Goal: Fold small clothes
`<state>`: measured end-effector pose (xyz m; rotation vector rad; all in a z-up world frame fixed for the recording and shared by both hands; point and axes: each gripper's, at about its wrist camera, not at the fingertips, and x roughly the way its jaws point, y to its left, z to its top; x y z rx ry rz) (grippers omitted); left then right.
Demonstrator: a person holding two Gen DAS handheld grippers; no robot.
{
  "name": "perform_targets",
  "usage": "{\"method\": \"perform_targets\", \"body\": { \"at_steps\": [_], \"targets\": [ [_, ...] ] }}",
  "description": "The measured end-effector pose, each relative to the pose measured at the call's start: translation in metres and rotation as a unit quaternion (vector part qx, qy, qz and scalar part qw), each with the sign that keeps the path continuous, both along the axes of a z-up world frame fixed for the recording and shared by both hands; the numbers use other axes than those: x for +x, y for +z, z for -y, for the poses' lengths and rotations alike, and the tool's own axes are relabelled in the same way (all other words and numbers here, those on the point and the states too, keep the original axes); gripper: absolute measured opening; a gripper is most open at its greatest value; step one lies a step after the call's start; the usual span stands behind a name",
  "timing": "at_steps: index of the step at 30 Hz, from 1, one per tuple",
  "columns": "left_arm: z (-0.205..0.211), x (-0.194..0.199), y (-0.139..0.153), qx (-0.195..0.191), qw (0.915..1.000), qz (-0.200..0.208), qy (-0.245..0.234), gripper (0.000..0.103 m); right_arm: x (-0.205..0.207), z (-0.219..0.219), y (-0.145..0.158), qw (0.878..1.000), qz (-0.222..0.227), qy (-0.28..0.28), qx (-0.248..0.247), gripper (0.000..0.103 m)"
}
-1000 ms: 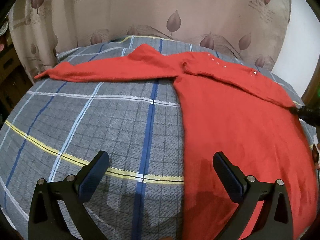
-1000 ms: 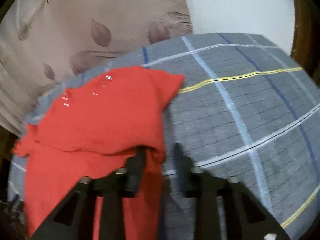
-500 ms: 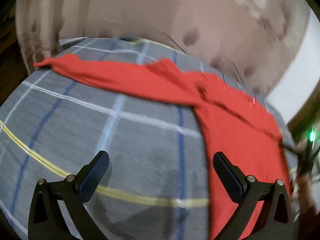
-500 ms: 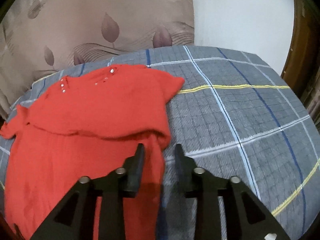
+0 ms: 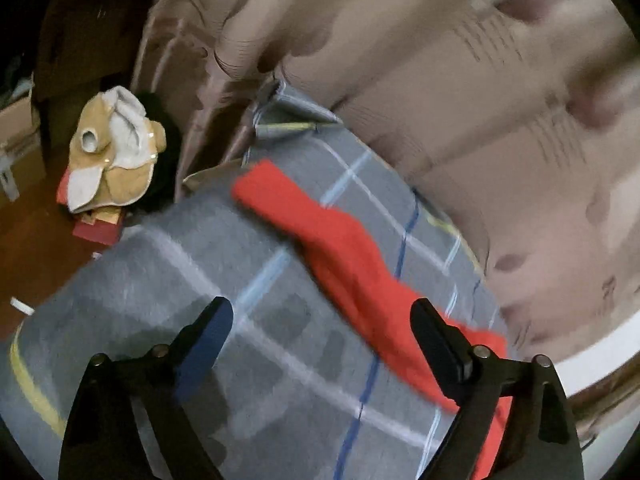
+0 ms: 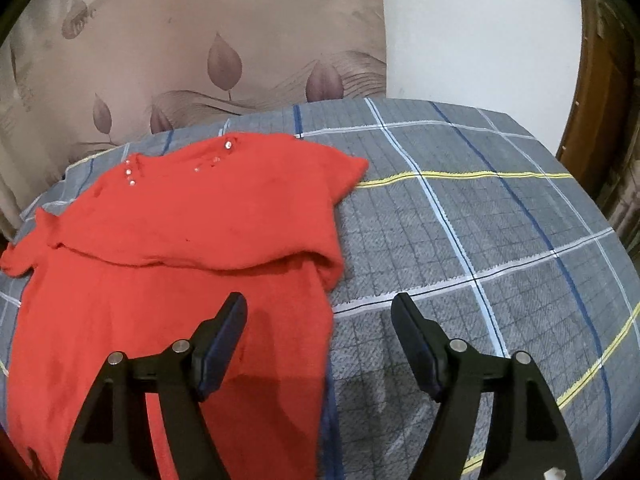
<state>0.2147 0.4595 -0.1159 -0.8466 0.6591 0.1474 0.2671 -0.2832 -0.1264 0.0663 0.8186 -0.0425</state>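
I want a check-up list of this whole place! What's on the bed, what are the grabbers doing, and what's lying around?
Surface: grey plaid bedsheet, bare on the right side.
Job's things: red sweater lying flat, one sleeve folded across the chest; the other sleeve stretched out straight.
Clutter: plush toy on the floor beside the bed, atop a red box.
Grippers: left gripper jaws wide, holding nothing; right gripper jaws wide, holding nothing.
Cables: nothing seen.
Surroundings: leaf-print curtain, white wall, wooden door frame.

One red sweater (image 6: 180,248), one plaid bedsheet (image 6: 480,240), two claws, one curtain (image 6: 200,60)
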Motion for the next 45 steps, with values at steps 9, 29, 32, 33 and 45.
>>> {"method": "perform_targets", "body": {
  "at_steps": [9,29,32,33,45],
  "targets": [
    [-0.017,0.041,-0.008,-0.021,0.9998,-0.005,0.004,0.089,0.004,-0.006,-0.003,0.999,-0.011,-0.002,-0.030,0.081],
    [0.155,0.042,0.132,0.099,0.9776,0.131,-0.131,0.004,0.000,0.003,-0.001,1.000,0.004,-0.001,0.005,0.086],
    [0.230,0.051,0.167,0.113,0.9580,0.165,-0.206,0.004,-0.003,0.007,0.002,1.000,0.015,-0.001,0.021,0.087],
    [0.266,0.057,0.176,0.112,0.9488,0.174,-0.239,0.004,-0.004,0.009,0.003,0.999,0.019,-0.002,0.028,0.088],
    [0.546,0.123,0.093,0.126,0.8835,0.115,-0.436,0.004,-0.014,0.022,0.010,0.995,0.053,0.000,0.089,0.089]
  ]
}}
